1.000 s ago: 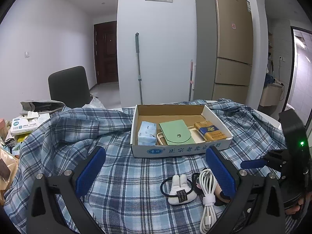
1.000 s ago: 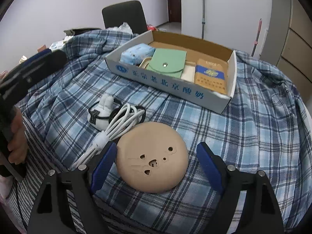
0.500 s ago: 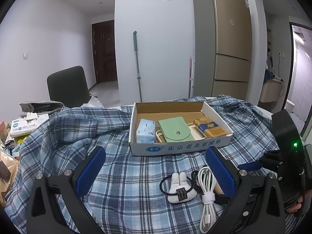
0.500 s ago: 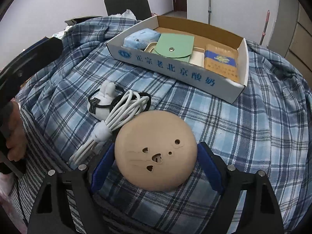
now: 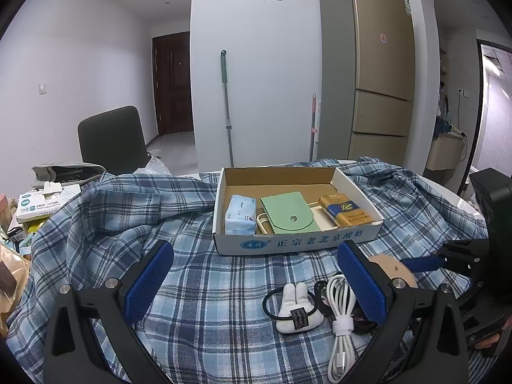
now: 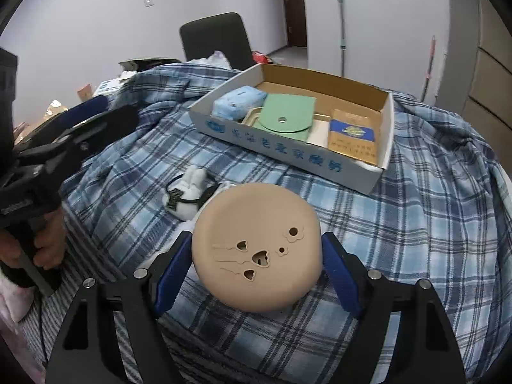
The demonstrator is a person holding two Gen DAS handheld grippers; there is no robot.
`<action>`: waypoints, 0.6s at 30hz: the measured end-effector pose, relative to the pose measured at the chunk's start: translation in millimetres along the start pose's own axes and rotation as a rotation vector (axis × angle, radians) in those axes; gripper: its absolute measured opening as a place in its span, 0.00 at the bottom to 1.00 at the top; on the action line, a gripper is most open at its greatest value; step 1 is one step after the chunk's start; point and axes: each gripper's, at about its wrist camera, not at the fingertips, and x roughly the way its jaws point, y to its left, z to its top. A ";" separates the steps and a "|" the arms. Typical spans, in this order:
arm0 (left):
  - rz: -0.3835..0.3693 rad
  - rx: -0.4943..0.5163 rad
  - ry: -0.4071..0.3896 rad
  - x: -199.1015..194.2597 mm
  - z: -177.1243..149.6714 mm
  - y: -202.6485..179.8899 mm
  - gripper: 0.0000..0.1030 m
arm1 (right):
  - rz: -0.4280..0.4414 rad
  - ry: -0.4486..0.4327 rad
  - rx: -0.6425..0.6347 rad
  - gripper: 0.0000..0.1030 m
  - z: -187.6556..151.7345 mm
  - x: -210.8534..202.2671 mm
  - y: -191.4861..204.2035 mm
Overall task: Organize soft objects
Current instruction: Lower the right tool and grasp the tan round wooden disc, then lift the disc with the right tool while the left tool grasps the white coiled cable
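My right claw [image 6: 256, 267] pinches the tan round pad [image 6: 257, 249], one blue finger pressed to each side, the pad held tilted above the plaid cloth [image 6: 432, 208]. My left claw [image 5: 256, 280] is spread wide, gripping nothing, poised over the same cloth short of the cardboard box [image 5: 297, 243].

Writing: the box's white front wall carries blue Chinese characters and a blue oval logo; I cannot read them with confidence. The yellow and blue pack [image 5: 345, 212] in the box shows a script word, illegible to me.

Pad: smooth, beige, dome-shaped, with small cut-out holes on its face shaped like hearts and flowers, and thin raised lines trailing from three of them.

Box contents: blue tissue pack [image 5: 240, 214], green snap pouch [image 5: 288, 212] lying over a cream tray, then the yellow pack.

On the cloth near my claws: white bunny hair tie [image 5: 296, 308] just beside a coiled white cable [image 5: 342, 313].
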 end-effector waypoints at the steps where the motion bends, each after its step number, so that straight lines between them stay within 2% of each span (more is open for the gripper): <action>1: 0.000 0.000 0.000 0.1 0.1 0.4 1.00 | 0.032 0.018 -0.013 0.76 -0.2 1.8 1.5; 3: 0.000 0.000 0.000 0.1 -0.1 0.0 1.00 | 0.082 0.078 -0.042 0.76 -1.6 11.3 6.8; 5: 0.000 0.000 0.000 0.2 -0.1 0.1 1.00 | 0.049 0.114 -0.063 0.77 -3.0 19.4 11.9; 16: 0.004 0.003 -0.006 0.3 -0.5 -0.4 1.00 | 0.068 0.165 -0.044 0.80 -2.5 30.2 9.4; 18: 0.005 0.004 -0.003 0.3 -0.5 0.0 1.00 | 0.062 0.155 -0.046 0.79 -2.9 27.9 9.6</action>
